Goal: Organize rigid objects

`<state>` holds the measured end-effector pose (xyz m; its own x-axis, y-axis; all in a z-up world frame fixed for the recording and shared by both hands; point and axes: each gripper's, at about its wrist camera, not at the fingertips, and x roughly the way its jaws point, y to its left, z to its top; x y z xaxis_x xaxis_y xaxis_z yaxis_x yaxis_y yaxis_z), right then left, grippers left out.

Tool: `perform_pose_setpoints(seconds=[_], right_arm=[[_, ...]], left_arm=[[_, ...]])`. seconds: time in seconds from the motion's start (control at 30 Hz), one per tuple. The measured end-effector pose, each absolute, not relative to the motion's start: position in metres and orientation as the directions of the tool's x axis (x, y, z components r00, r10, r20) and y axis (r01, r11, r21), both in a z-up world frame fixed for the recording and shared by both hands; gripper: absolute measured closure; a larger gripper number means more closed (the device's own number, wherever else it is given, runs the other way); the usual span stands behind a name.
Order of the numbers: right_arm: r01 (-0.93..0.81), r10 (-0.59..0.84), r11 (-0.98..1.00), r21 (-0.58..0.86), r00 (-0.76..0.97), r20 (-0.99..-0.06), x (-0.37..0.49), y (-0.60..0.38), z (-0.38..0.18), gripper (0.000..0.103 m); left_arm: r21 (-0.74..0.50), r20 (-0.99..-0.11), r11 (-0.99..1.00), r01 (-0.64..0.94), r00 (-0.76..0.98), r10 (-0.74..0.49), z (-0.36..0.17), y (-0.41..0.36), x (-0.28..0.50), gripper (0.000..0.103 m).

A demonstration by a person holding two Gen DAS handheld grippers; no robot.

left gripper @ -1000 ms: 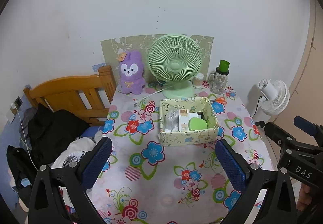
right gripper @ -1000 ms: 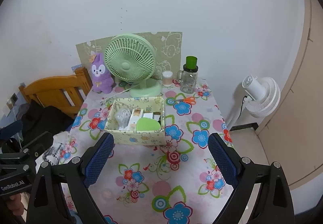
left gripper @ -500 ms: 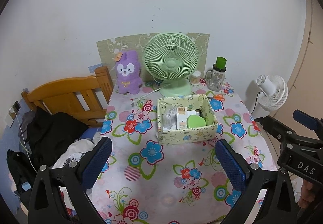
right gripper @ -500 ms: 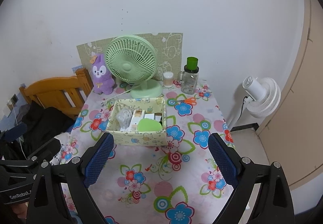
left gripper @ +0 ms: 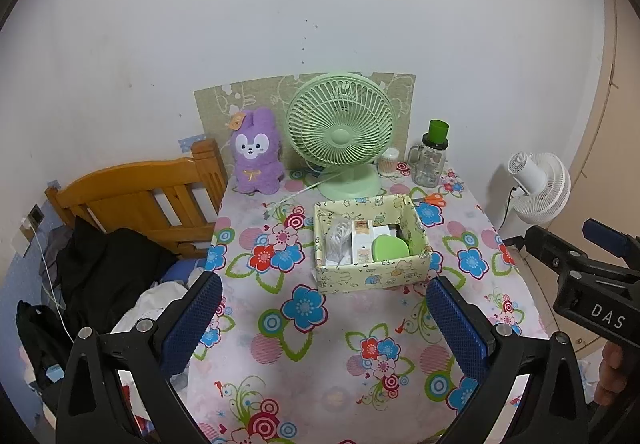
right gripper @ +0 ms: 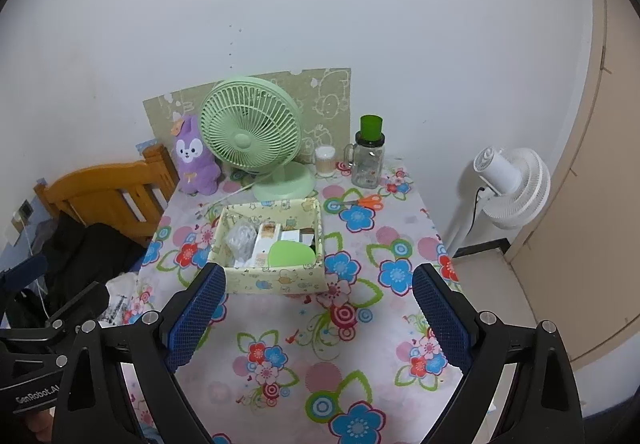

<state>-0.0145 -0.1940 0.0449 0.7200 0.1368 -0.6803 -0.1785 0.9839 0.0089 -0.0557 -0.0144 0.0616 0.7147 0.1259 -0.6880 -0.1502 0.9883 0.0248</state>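
Observation:
A pale yellow patterned box [left gripper: 374, 274] [right gripper: 276, 278] sits mid-table, holding a green lidded case [left gripper: 390, 246] [right gripper: 291, 254], white cartons and a clear wrapped item. Orange-handled scissors [left gripper: 434, 198] [right gripper: 368, 201] lie beyond it on the right. At the back stand a jar with a green cap [left gripper: 431, 156] [right gripper: 369, 154] and a small cotton-swab tub [left gripper: 389, 162] [right gripper: 325, 161]. My left gripper [left gripper: 328, 316] hovers open above the near table, well short of the box. My right gripper [right gripper: 318, 308] is open too, with nothing between its fingers.
A green desk fan [left gripper: 340, 132] [right gripper: 256, 140] and a purple plush rabbit [left gripper: 256, 152] [right gripper: 196, 156] stand at the back. A wooden bed frame [left gripper: 136, 196] with dark clothes is left of the table; a white floor fan [left gripper: 540, 188] [right gripper: 512, 188] is to the right.
Both grippers have drawn back and risen slightly, so the table and box look smaller and farther. Both stay open and nothing on the table has moved.

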Motion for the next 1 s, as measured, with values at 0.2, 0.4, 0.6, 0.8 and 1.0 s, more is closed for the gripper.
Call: perform_pose_setpoints(seconds=[0.2, 0.4, 0.6, 0.8, 1.0], right_arm=[[-0.182, 0.138, 0.983, 0.009, 0.712, -0.688, -0.015, -0.192, 0.044, 0.007], [-0.183, 0.140, 0.983, 0.011, 0.710, -0.690, -0.014, -0.191, 0.044, 0.007], [-0.181, 0.136, 0.983, 0.007, 0.710, -0.691, -0.012, -0.190, 0.045, 0.007], [-0.200, 0.136, 0.980, -0.009, 0.694, -0.707, -0.009, -0.185, 0.049, 0.007], [-0.214, 0.132, 0.976, -0.029, 0.696, -0.705, -0.008, -0.181, 0.056, 0.007]], left_arm=[[0.025, -0.691, 0.987, -0.158, 0.711, 0.132, 0.061, -0.012, -0.057, 0.000], [0.023, -0.699, 0.987, -0.161, 0.703, 0.130, 0.062, -0.011, -0.054, 0.000], [0.017, -0.700, 0.987, -0.159, 0.704, 0.125, 0.064, -0.011, -0.052, 0.000], [-0.006, -0.702, 0.985, -0.172, 0.702, 0.118, 0.068, -0.010, -0.051, 0.000], [-0.015, -0.702, 0.982, -0.189, 0.701, 0.124, 0.071, -0.008, -0.050, 0.000]])
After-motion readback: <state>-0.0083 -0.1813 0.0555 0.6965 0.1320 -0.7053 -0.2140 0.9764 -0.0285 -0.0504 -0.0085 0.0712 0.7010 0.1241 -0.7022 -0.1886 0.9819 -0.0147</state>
